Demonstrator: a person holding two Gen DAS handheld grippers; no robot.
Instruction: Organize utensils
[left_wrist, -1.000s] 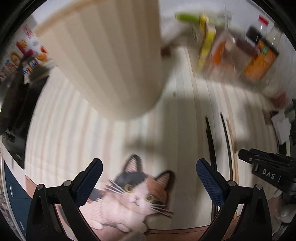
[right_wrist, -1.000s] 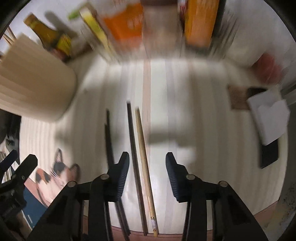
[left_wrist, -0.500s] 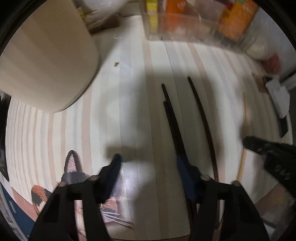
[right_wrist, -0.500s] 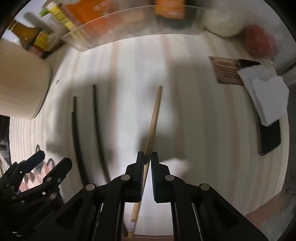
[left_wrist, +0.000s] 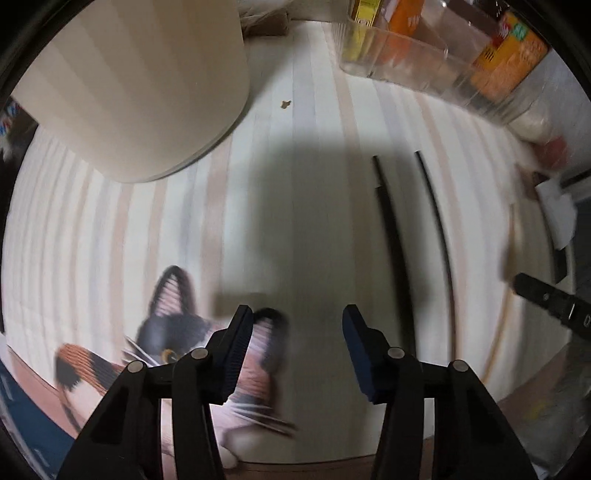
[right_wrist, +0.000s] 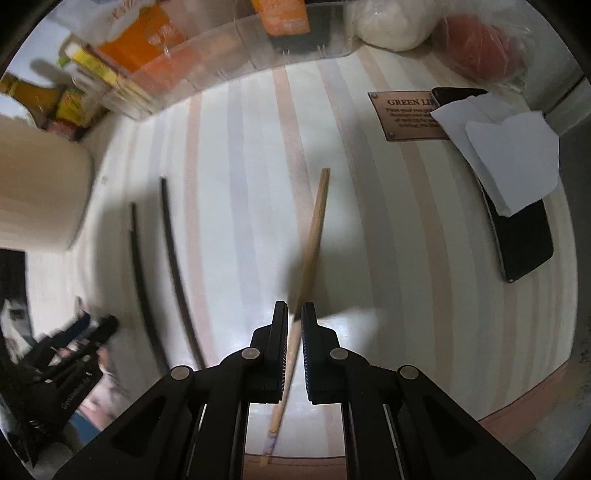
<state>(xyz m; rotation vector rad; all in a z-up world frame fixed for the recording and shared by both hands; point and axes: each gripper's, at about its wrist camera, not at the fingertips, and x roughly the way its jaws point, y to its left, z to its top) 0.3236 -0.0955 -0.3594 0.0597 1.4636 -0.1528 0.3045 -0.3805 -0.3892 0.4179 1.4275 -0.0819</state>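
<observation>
Chopsticks, left wrist view — two thin black chopsticks flat on pale striped wooden tabletop, right of left gripper; jaws half apart, closing, nothing between. Tall cream ribbed cylinder container upper left.

Right wrist view — right gripper clamped on light wooden chopstick, tilted, tip pointing away; black pair to left.
</observation>
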